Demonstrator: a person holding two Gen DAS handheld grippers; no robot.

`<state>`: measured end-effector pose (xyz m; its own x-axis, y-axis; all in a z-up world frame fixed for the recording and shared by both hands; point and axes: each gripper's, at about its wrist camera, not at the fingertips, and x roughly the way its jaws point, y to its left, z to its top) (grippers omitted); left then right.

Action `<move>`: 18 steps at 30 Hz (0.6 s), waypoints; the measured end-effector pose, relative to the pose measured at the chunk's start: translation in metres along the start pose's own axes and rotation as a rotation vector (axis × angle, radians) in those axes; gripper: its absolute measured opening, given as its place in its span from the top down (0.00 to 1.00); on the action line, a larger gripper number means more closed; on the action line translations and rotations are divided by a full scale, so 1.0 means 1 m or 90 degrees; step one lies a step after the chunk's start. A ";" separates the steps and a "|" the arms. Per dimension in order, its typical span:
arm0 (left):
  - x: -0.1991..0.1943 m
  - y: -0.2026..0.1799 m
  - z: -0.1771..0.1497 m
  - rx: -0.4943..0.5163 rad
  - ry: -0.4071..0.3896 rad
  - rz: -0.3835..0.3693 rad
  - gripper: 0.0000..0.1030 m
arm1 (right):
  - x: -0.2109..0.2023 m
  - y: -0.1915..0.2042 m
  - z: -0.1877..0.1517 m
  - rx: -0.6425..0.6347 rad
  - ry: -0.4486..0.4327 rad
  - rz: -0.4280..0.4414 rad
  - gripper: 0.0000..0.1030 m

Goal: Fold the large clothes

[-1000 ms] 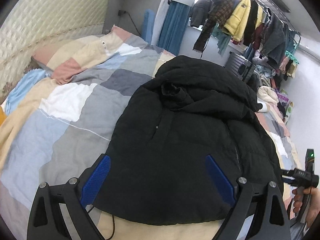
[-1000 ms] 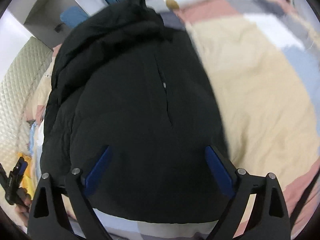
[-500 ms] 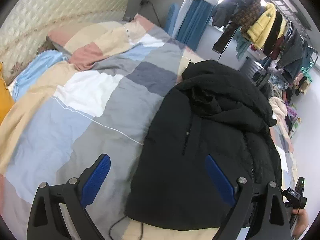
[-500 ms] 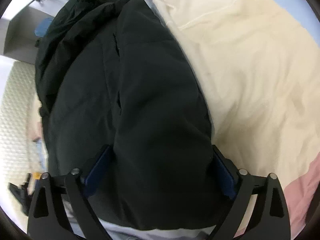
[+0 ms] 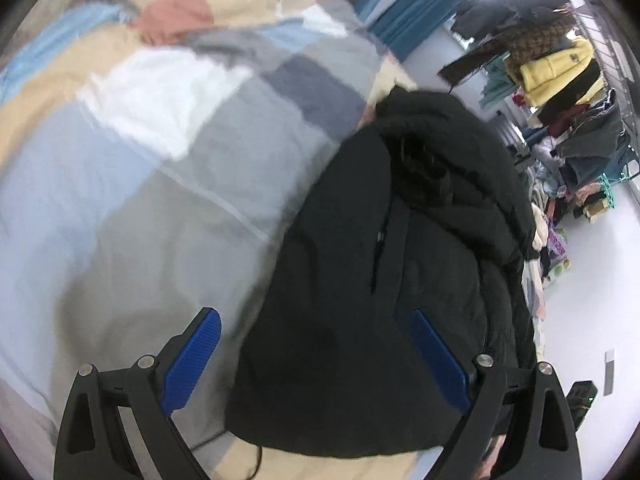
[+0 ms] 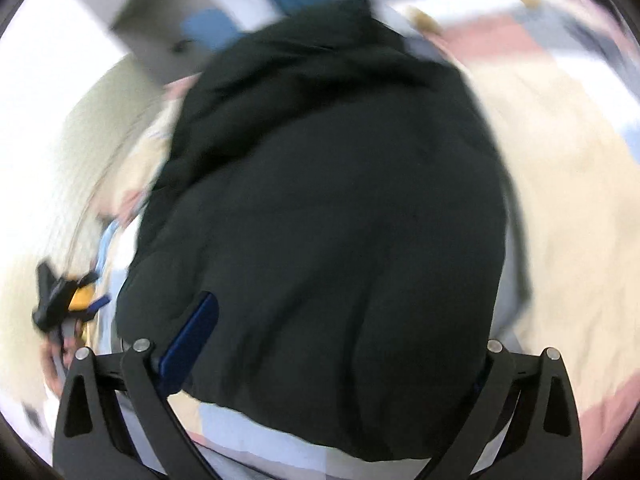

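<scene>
No writing is legible. A black jacket (image 5: 392,300) lies on a patchwork-quilted bed (image 5: 132,184); hanging clothes (image 5: 556,68) crowd the far right. Both the left gripper (image 5: 316,354) and the right gripper (image 6: 340,352) gape wide, gripping nothing.

Bed (image 5: 132,216) covered by a patchwork quilt (image 5: 168,92) of grey, blue, white, cream and pink blocks, black padded jacket (image 5: 380,320) laid flat on it along the right edge, hood towards the far end, thin dark cable (image 5: 256,454) seen at the near edge
</scene>
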<state>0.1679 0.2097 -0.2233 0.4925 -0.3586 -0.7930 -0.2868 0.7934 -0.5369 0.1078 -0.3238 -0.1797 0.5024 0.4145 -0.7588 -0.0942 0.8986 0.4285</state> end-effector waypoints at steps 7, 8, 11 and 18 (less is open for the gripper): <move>0.025 -0.001 -0.012 -0.011 0.051 0.029 0.07 | -0.012 -0.011 0.012 0.041 -0.049 0.052 0.06; 0.027 0.001 -0.012 -0.015 0.056 0.034 0.07 | -0.011 -0.016 0.013 0.056 -0.040 0.046 0.06; 0.031 0.011 -0.011 -0.048 0.066 0.043 0.07 | 0.006 -0.034 0.008 0.111 0.037 -0.022 0.06; 0.039 0.015 -0.012 -0.069 0.081 0.011 0.07 | 0.030 -0.062 0.002 0.186 0.126 -0.062 0.04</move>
<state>0.1735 0.2014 -0.2657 0.3801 -0.4100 -0.8291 -0.3850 0.7449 -0.5448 0.1301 -0.3672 -0.2283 0.3182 0.3743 -0.8710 0.2093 0.8684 0.4496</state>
